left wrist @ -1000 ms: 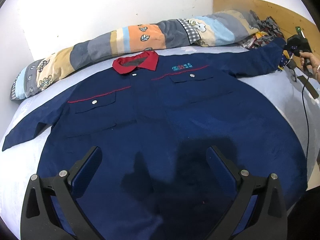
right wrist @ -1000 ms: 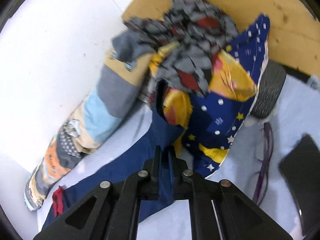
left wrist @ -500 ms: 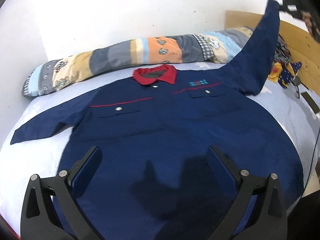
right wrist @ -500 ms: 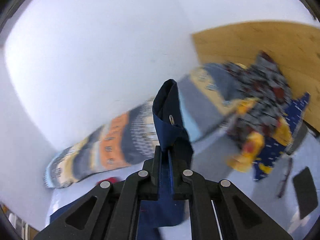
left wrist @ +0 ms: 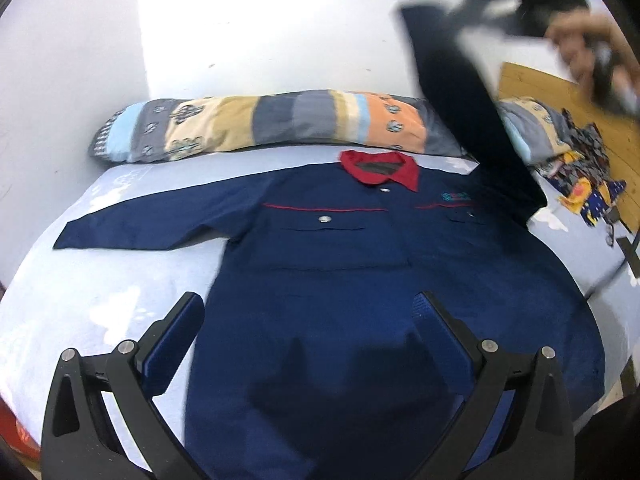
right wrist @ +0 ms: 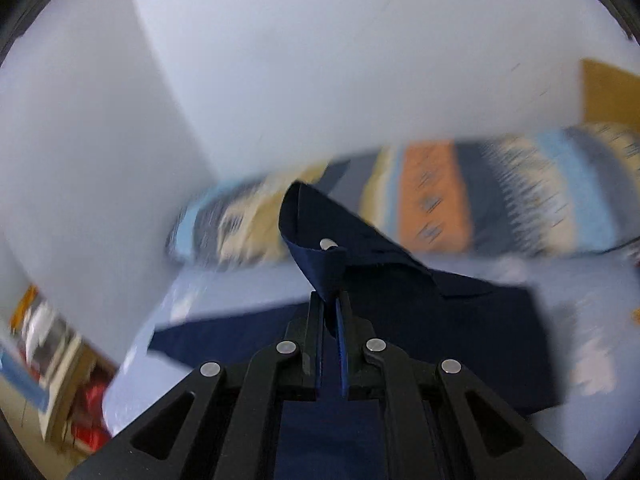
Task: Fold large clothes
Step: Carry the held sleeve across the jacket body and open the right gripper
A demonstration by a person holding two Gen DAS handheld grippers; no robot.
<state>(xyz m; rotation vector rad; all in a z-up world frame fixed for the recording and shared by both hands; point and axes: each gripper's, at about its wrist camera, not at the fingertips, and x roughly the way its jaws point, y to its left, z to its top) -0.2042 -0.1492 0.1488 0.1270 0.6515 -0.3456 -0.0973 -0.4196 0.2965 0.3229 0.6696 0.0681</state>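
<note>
Right gripper pinching cuff of navy blue work jacket with red collar, sleeve lifted high over bed. Left gripper spread wide, hovering above jacket hem. Jacket flat on light blue bedsheet; striped patchwork bolster behind collar.

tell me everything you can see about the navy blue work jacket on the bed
The navy jacket lies front up, spread flat on the pale blue bed sheet. It looks like woven workwear, with a red collar, red piping, two flapped chest pockets with silver snaps and a small teal logo. One sleeve lies flat toward the wall. The other sleeve is lifted, its cuff pinched in the right gripper. The open left gripper hovers over the hem.
</note>
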